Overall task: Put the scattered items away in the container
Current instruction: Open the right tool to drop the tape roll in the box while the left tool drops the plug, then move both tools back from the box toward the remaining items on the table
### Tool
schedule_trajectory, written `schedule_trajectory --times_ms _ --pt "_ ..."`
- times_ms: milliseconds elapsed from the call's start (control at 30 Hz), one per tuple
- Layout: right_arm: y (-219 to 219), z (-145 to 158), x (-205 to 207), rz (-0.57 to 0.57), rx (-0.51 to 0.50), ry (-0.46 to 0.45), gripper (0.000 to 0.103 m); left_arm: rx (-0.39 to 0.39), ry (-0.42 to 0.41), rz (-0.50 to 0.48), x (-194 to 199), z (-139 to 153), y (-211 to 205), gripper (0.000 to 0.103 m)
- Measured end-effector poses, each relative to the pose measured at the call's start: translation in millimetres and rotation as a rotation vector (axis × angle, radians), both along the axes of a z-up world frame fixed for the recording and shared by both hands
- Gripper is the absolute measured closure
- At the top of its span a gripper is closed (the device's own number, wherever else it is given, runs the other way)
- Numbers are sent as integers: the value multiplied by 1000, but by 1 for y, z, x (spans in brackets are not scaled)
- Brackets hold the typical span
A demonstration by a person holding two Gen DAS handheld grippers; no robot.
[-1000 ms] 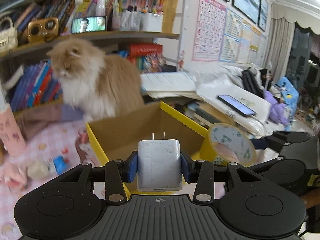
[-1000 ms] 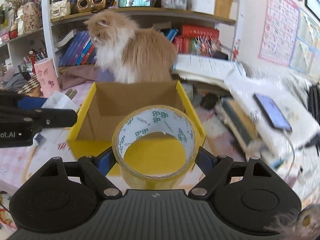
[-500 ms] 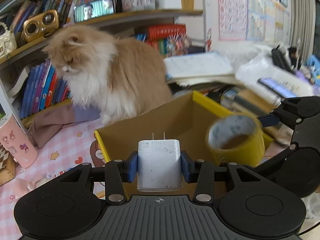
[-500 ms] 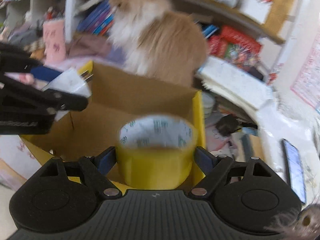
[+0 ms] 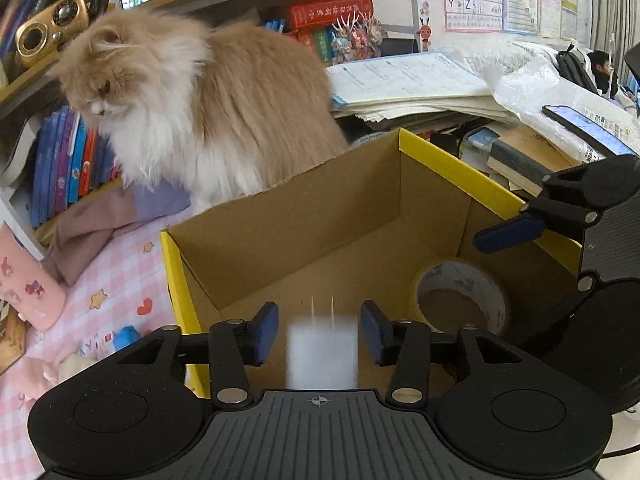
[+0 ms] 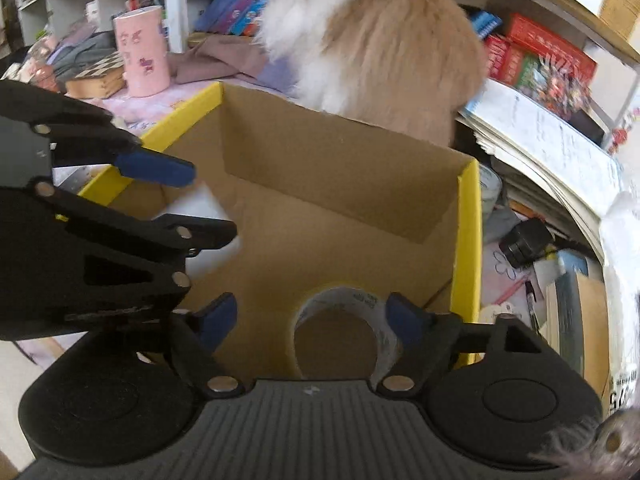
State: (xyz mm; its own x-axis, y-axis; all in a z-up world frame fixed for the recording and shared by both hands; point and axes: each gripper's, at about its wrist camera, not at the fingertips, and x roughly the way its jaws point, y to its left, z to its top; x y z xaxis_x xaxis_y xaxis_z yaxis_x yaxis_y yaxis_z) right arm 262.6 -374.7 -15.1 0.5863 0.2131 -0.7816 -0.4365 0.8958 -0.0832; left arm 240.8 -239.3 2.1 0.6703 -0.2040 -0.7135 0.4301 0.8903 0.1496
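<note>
Long-haired cat point(image 5: 208, 96) at the far rim of the cardboard box point(image 5: 452, 168); its reach inside could scatter contents. Tape roll point(image 5: 460, 296) on the box floor, right gripper point(image 6: 312, 316) open around it, untouching. Charger point(image 5: 322, 350), blurred, dropping between the opening left gripper point(image 5: 319, 334) pads.

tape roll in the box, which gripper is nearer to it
Right. The right gripper hangs directly over the tape roll, pads clear of it. The left gripper, jaws opening around the blurred white charger, is off to the roll's side.
</note>
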Motion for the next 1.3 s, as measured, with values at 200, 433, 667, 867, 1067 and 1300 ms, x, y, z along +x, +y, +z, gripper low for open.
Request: schedule_trajectory --times_ms 200,433,667,867,1067,1300 --pt "-2 15 -21 -5 19 -74 16 -60 -88 15 -13 21 7 19" --pt "-4 41 -54 -84 88 -175 12 -165 -160 76 -44 44 28 10" --pt "9 47 -100 -191 101 -265 11 -236 -188 178 -89 46 57 8" --pt "36 44 -137 -281 102 -318 11 -297 -198 263 -125 39 97 7" --pt "66 43 -170 -349 120 -340 10 -276 -188 322 -154 36 140 7" --pt "110 37 -199 -353 129 -300 4 -237 -154 347 -186 26 182 7"
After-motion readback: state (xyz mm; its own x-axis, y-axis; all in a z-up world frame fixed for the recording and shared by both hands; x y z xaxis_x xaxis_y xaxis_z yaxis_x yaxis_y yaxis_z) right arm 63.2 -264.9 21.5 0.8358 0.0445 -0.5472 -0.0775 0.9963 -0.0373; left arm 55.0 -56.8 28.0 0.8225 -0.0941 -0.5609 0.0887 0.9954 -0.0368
